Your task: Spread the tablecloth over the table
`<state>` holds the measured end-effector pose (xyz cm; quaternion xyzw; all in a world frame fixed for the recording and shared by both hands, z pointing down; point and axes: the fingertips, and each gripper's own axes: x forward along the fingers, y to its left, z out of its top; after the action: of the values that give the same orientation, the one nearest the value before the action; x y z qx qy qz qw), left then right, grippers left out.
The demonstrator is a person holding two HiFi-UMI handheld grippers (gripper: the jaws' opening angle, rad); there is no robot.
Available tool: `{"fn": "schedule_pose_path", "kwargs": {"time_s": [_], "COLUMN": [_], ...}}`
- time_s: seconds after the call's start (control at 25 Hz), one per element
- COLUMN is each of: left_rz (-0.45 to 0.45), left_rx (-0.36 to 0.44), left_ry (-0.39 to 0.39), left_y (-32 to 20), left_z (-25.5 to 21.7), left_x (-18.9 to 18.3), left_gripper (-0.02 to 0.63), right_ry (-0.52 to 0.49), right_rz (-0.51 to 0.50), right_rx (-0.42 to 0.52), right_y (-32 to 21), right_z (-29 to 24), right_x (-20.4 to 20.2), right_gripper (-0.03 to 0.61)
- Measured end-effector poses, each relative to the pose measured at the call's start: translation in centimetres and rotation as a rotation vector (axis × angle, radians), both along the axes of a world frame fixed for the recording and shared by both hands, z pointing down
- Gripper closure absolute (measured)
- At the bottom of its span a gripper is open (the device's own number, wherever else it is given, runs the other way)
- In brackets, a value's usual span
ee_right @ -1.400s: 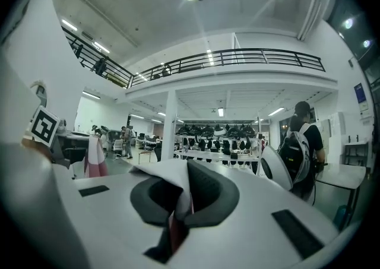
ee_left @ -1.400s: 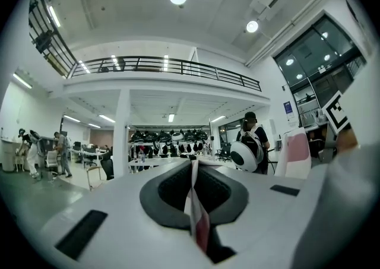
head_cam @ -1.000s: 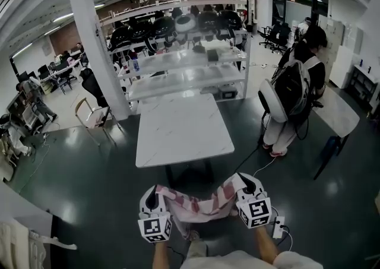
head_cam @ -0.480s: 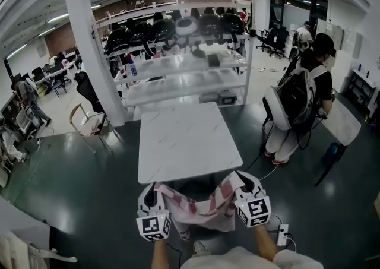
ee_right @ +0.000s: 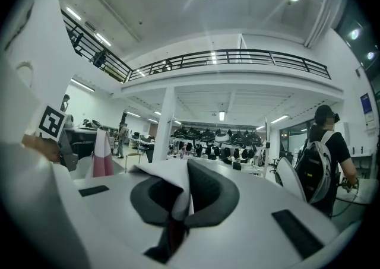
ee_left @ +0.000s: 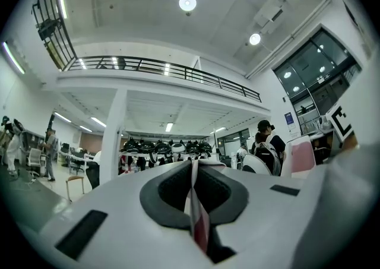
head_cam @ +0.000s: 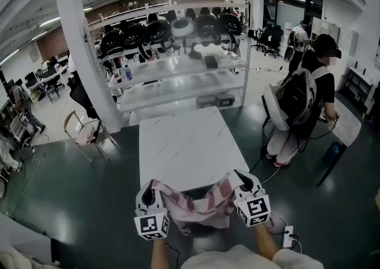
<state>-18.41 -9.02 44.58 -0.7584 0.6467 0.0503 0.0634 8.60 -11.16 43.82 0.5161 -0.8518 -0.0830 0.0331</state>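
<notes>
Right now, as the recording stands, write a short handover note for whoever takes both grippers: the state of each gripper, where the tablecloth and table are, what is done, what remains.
Left gripper: shut on an edge of the tablecloth.
Right gripper: shut on the tablecloth too.
Tablecloth: hangs bunched between the two grippers, at the near edge of the table, whose white top is bare.
Done: tablecloth lifted, gripped at two points, held facing the table.
Left: carry it over the top, pull it flat, lay it down, release.

White marbled table [head_cam: 190, 143] on dark floor [head_cam: 83, 196], w/ shelf rack [head_cam: 178, 81] just behind.
</notes>
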Motion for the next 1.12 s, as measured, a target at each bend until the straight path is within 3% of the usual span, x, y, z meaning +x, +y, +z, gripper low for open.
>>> {"fn": "schedule_pose_path", "kwargs": {"time_s": [0.52,1.12], "left_rz": [0.031,-0.008], "left_rx": [0.026,-0.041], "left_ry": [0.001,-0.019], "left_y": [-6.2,-14.8], "left_z": [-0.3,2.4], "left_x": [-2.3,-3.2], "left_gripper": [0.586,0.586], "right_ry": [0.008,-0.018], "right_rz": [0.019,-0.017], "right_rx": [0.022,-0.003], "right_y": [-5.9,-16.1], "right_z": [-0.1,1.3], "right_x": [-2.4,-3.5], "right_gripper": [0.565,0.565]}}
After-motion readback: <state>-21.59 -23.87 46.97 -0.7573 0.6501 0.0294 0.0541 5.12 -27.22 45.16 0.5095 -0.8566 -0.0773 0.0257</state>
